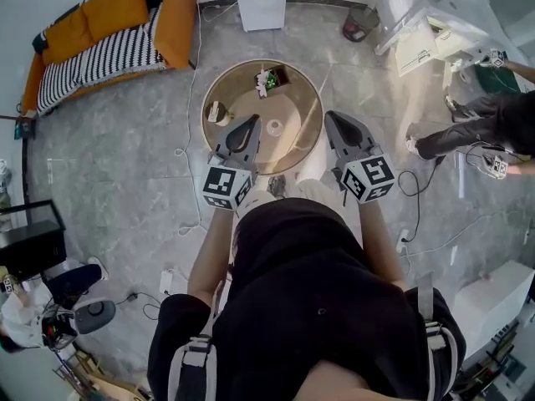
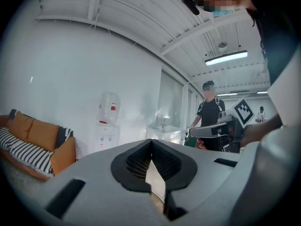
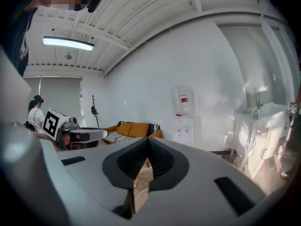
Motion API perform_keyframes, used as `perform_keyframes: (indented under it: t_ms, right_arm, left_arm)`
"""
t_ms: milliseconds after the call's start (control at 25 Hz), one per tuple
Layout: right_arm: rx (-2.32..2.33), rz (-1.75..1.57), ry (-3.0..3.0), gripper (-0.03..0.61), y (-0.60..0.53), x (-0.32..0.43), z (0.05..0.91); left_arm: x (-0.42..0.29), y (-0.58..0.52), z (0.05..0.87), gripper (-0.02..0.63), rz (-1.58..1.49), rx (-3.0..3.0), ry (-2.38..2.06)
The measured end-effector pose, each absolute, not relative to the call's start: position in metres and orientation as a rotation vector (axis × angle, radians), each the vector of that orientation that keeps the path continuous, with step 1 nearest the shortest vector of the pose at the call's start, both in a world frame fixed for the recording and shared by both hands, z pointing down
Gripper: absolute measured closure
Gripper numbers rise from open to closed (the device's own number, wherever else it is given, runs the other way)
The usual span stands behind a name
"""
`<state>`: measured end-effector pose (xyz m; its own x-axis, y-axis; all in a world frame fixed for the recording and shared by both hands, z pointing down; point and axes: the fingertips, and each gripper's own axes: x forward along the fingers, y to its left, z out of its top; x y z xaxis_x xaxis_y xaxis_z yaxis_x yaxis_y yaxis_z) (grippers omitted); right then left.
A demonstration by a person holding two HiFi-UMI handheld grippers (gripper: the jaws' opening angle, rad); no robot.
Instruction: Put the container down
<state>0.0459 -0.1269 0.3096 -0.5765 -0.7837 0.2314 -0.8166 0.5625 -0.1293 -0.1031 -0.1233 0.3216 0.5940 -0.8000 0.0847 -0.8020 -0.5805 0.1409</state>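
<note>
The person stands with both tools held out ahead, level, aimed across the room and not down at the furniture. The left gripper (image 1: 249, 124) has its dark ribbed jaws pressed together at the tips with nothing between them, as its own view confirms (image 2: 151, 145). The right gripper (image 1: 333, 119) is the same, jaws closed tip to tip and empty (image 3: 148, 141).

Just beyond the 2 tips lies the round glass-topped table with a brown rim (image 1: 238, 86). On it stand a small white cylindrical pot (image 1: 274, 127) near the middle, a small pale cup-like object (image 1: 216, 112) by the left edge, and a little green plant in a dark square pot (image 1: 269, 79) at the far side. Which of the first 2 is the container cannot be told, but neither is being held.

With both tools empty, the put-down looks finished. The next move would only call for drawing the grippers back clear of the table.

Further off sits an orange sofa with a striped cushion (image 1: 109, 23).
</note>
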Motion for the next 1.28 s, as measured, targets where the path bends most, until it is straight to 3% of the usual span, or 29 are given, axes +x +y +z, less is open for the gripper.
perform_keyframes:
  t_ms: [1280]
  right_arm:
    - [1.194, 0.326, -2.766, 0.574, 0.131, 0.13, 0.294]
  left_arm:
    - [0.008, 0.157, 0.306, 0.595, 0.079, 2.555, -1.466]
